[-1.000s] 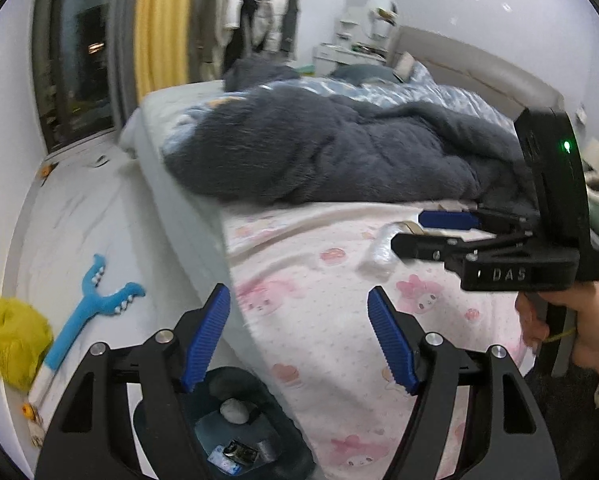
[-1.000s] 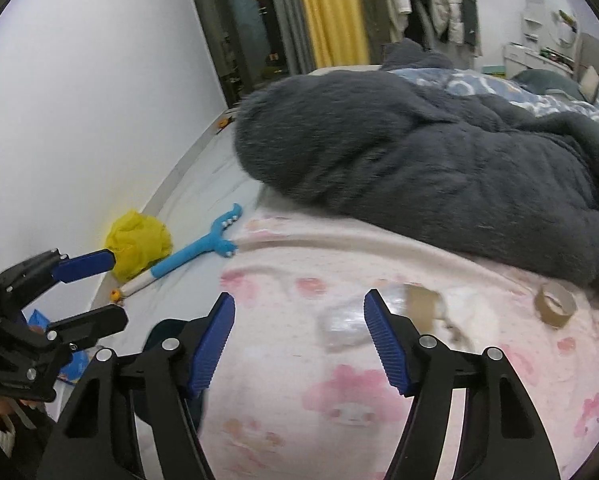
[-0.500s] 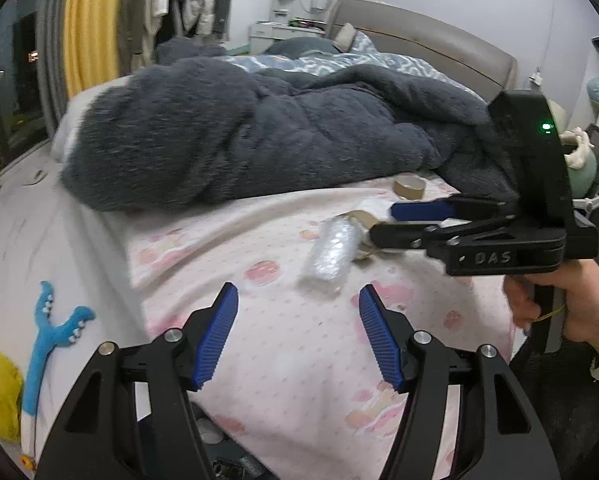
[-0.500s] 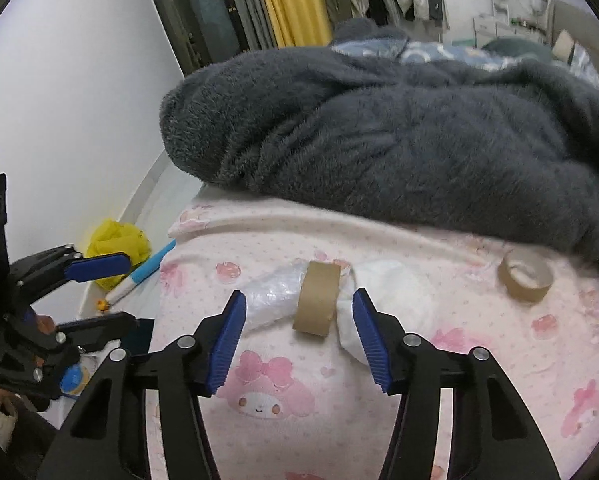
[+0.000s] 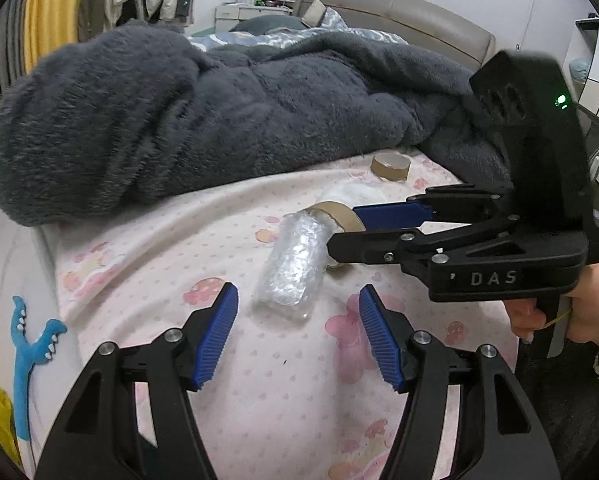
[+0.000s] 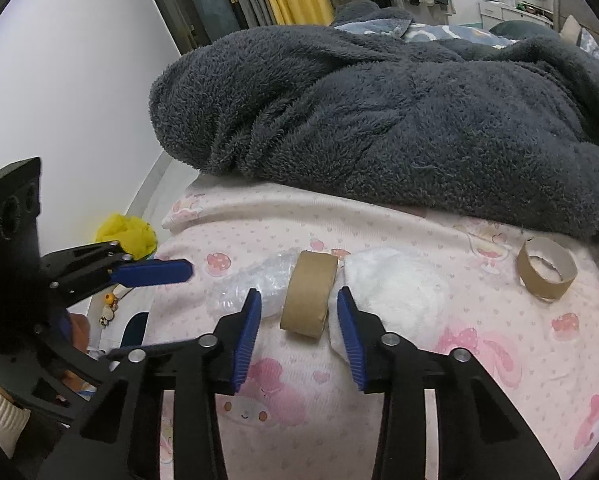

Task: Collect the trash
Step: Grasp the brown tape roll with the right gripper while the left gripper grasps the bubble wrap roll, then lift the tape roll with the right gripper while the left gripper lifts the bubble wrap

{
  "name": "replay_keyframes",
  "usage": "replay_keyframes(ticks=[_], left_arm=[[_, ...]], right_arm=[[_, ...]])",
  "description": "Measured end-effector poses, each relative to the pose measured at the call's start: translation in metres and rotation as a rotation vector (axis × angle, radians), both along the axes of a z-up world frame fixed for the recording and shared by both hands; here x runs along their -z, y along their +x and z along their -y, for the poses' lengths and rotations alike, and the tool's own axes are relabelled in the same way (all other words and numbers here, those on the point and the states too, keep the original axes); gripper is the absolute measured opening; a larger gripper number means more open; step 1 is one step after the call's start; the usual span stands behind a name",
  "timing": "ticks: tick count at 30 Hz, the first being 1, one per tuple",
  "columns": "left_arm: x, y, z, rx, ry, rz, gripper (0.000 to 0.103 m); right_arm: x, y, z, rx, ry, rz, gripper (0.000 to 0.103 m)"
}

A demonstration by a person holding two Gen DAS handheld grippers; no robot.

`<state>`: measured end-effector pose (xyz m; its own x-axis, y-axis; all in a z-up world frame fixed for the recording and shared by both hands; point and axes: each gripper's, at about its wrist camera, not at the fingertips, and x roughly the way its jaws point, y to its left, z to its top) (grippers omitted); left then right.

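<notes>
On the pink cartoon-print bedsheet (image 6: 399, 420) in front of me lies the trash I am after: a brown tape roll (image 6: 309, 294) standing on its edge, threaded over a bundle of clear bubble wrap (image 5: 295, 264), with a wad of white soft material (image 6: 395, 292) touching the roll's far side.

My right gripper (image 6: 299, 320) points down at the tape roll. Its blue pads sit on either side of the roll's near edge, each with a sliver of gap, so as far as I can see they are not pressing on it. The jaws have just been closing, with the roll between them. In the left wrist view, the same gripper (image 5: 341, 230) reaches in from the right, held by a hand (image 5: 571, 312), its fingers straddling the roll.

My left gripper (image 5: 297, 334) hovers just short of the near end of the bubble wrap, jaws about halfway open and holding nothing.

A second, empty cardboard tape core (image 6: 546, 271) lies further right on the sheet, well apart from the first. Behind everything, a dark grey fluffy blanket (image 6: 379, 120) is heaped across the bed. On the floor beside the bed are a blue toy (image 5: 29, 360) and a yellow crumpled thing (image 6: 126, 235).
</notes>
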<state>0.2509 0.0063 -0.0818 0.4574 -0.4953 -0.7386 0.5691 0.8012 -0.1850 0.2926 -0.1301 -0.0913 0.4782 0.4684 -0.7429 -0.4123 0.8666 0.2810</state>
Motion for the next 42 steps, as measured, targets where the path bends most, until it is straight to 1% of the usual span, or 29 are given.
replay_keyframes(ticks=[2, 4, 5, 7, 10, 13, 15, 17, 18, 23, 32, 39, 42], left_arm=[[0.004, 0.004, 0.003, 0.004, -0.001, -0.008, 0.066], [0.007, 0.007, 0.005, 0.014, -0.01, -0.015, 0.065], [0.009, 0.008, 0.007, 0.019, -0.01, -0.019, 0.063], [0.012, 0.011, 0.01, 0.024, 0.003, -0.024, 0.062], [0.015, 0.014, 0.012, 0.028, -0.003, -0.037, 0.051], [0.016, 0.014, 0.015, 0.036, -0.008, -0.043, 0.051], [0.016, 0.013, 0.016, 0.042, -0.01, -0.045, 0.048], [0.019, 0.014, 0.02, 0.037, 0.016, -0.044, 0.037], [0.021, 0.015, 0.021, 0.03, 0.025, -0.045, 0.037], [0.019, 0.013, 0.018, 0.017, 0.014, -0.034, 0.035], [0.01, 0.001, 0.004, -0.004, -0.028, -0.037, 0.034], [0.004, -0.015, 0.0, -0.024, 0.004, -0.021, 0.034], [0.001, -0.021, -0.004, -0.04, 0.003, -0.016, 0.034]], right_arm=[[0.0, 0.001, -0.001, -0.008, -0.005, 0.003, 0.031], [-0.001, 0.001, -0.001, -0.016, -0.007, 0.005, 0.028], [-0.001, 0.001, -0.001, -0.019, -0.007, 0.006, 0.027], [-0.001, 0.001, -0.002, -0.023, -0.009, 0.011, 0.025], [0.0, 0.001, -0.001, -0.023, -0.014, 0.017, 0.024], [0.003, 0.002, 0.001, -0.021, -0.019, 0.011, 0.024], [0.004, 0.002, 0.003, -0.018, -0.019, 0.011, 0.024], [0.004, 0.004, 0.003, -0.015, -0.016, 0.012, 0.024], [0.004, 0.004, 0.004, -0.014, -0.015, 0.013, 0.024], [0.002, 0.004, 0.003, -0.013, -0.007, 0.017, 0.024], [-0.006, 0.001, 0.004, -0.005, -0.004, 0.033, 0.024], [-0.016, -0.003, 0.007, 0.008, 0.0, 0.053, 0.024], [-0.024, -0.006, 0.007, 0.008, 0.013, 0.066, 0.024]])
